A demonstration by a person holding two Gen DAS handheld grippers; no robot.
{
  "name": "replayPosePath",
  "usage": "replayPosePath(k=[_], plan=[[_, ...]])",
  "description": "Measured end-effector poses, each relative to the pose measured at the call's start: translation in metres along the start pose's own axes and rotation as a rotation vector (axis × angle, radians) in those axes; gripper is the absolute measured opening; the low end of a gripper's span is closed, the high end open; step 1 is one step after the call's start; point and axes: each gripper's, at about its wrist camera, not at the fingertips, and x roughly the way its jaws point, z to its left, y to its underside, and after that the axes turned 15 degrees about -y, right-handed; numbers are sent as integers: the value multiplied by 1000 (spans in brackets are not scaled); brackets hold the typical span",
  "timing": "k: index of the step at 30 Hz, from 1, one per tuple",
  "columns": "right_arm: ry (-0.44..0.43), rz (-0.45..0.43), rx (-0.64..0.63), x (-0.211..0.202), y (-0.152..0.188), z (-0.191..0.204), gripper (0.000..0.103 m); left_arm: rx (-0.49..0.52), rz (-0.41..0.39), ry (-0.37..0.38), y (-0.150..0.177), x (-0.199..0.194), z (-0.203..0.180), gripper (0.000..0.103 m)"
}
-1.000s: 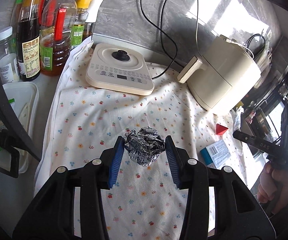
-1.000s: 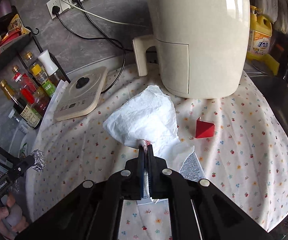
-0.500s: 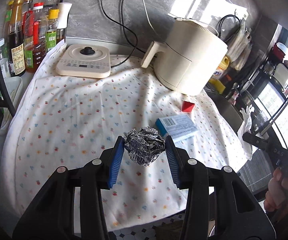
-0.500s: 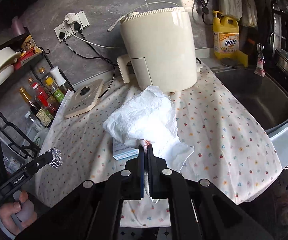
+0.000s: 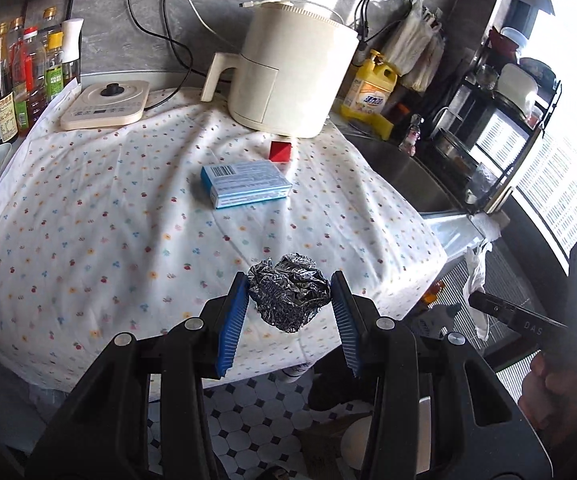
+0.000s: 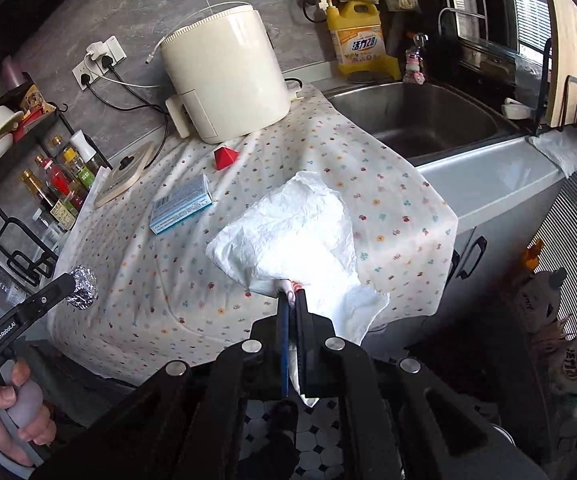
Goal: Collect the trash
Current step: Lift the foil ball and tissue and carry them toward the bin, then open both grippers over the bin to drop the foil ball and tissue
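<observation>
My left gripper (image 5: 290, 300) is shut on a crumpled ball of silver foil (image 5: 288, 296), held in the air over the front edge of the flowered tablecloth (image 5: 108, 220). The same foil ball (image 6: 82, 287) shows at the far left of the right wrist view. My right gripper (image 6: 293, 300) is shut on a crumpled white tissue (image 6: 292, 232), which hangs in front of the counter's edge. A blue and white box (image 5: 246, 184) and a small red pyramid (image 5: 280, 151) lie on the cloth.
A cream air fryer (image 5: 288, 76) and a flat cream cooker (image 5: 106, 104) stand at the back. Bottles (image 5: 20, 76) line the left wall. A steel sink (image 6: 420, 116) and yellow detergent jug (image 6: 358, 40) are at the right. Tiled floor (image 5: 248, 420) lies below.
Both grippers have drawn back from the counter toward its front edge, each carrying its load. The blue box, earlier under the tissue, now lies uncovered on the cloth.
</observation>
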Motion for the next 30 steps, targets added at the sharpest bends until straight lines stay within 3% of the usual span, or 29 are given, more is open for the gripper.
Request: replayPosePath(k=[11,26,29,30], plan=[[96,-10,123,-53,63,-68,4,102,38,100,41,-3,-69,42],[250,11,373,-114,167,-155,5,319,165,279,108,14,-175,42],[254,33,430,-119,189,-165,9,365,194,308,122,15,-193,42],[251,39,454,-121,196,-169,16,381,204,317,126,15,-199,42]])
